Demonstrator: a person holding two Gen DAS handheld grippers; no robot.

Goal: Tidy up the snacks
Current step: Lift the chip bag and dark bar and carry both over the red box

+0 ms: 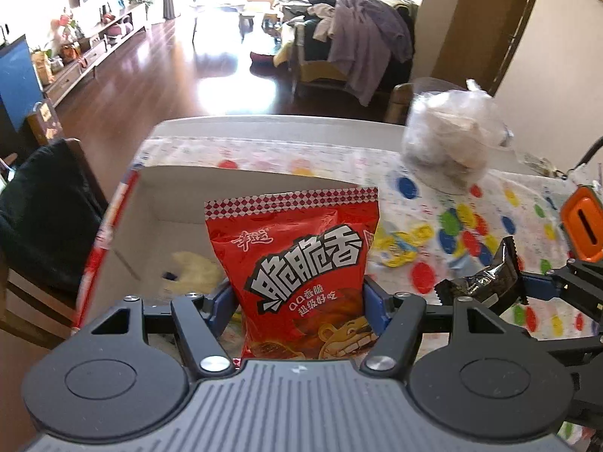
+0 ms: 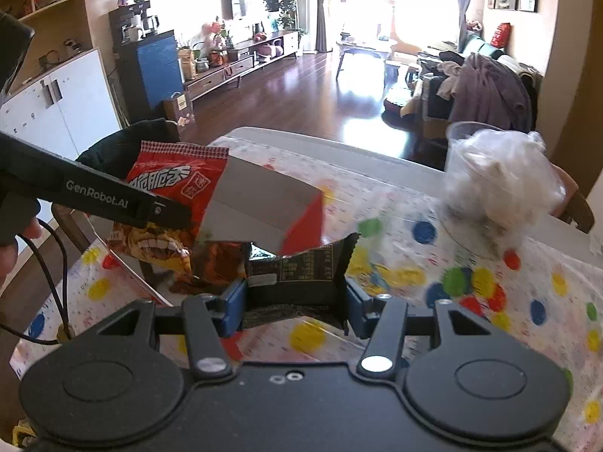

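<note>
My left gripper (image 1: 299, 297) is shut on a red snack bag (image 1: 301, 275) with white Chinese lettering, held upright above an open cardboard box (image 1: 181, 188) with a red rim. A pale round snack (image 1: 196, 271) lies in the box. My right gripper (image 2: 296, 301) is shut on a dark snack packet (image 2: 297, 267) with printed text, above the spotted tablecloth and near the box's red corner (image 2: 305, 226). In the right wrist view the left gripper's arm (image 2: 94, 192) and its red snack bag (image 2: 169, 188) hang over the box at the left. The dark snack packet (image 1: 478, 275) also shows in the left wrist view.
A clear plastic bag of white items (image 1: 448, 139) stands on the table (image 1: 264, 124) at the far right. A yellow wrapper (image 1: 399, 248) lies on the dotted cloth beside the box. A dark-cushioned chair (image 1: 45, 218) stands left of the table.
</note>
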